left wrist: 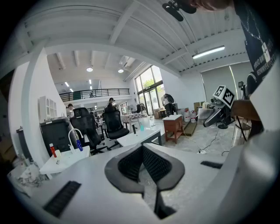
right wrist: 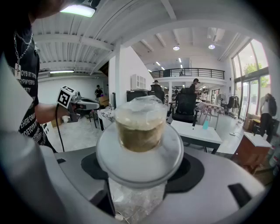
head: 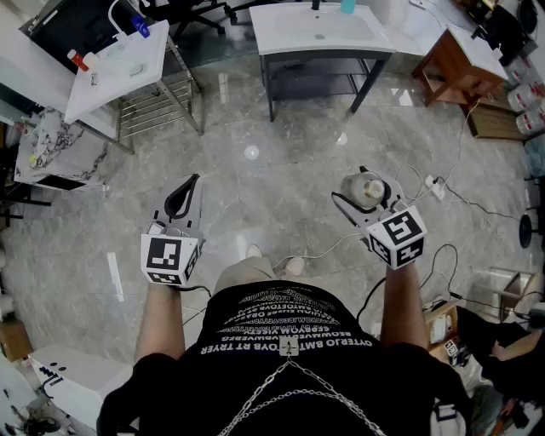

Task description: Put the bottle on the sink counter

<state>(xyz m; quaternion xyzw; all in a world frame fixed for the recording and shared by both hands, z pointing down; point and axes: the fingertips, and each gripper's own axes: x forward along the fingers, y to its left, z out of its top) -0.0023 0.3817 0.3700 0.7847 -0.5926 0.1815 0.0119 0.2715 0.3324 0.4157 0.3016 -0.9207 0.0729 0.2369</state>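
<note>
Standing on grey marble floor point(head: 281, 162), well short of the white sink counter point(head: 281, 34) at the far edge of the head view. A second white sink stand point(head: 119, 72) off to the left, also well apart. Nothing set down yet, so judged to be the carry stage.

Right gripper point(head: 367, 201) spread nearly as wide as it goes, pads pressing on the bottle point(right wrist: 140, 131). Clear crinkled body down between the jaws, wide pale collar and brownish top standing above them. Left gripper point(head: 186, 191) closed tip to tip on nothing, held low and to the side.

Risks, as a judgement only:
- Long way to go with a grip on what looks like thin, soft plastic. Squeeze too little and it could slide down through the jaws; too much and it could buckle.
- White cables point(head: 443, 192) trailing over the floor to the right and by the feet, so a snag on the walk would jolt the hold.
- Small teal bottle point(head: 347, 6) at the counter's back edge, easy to knock if the placement goes too deep.
- Two similar white tops, so possible to head for the wrong one.
</note>
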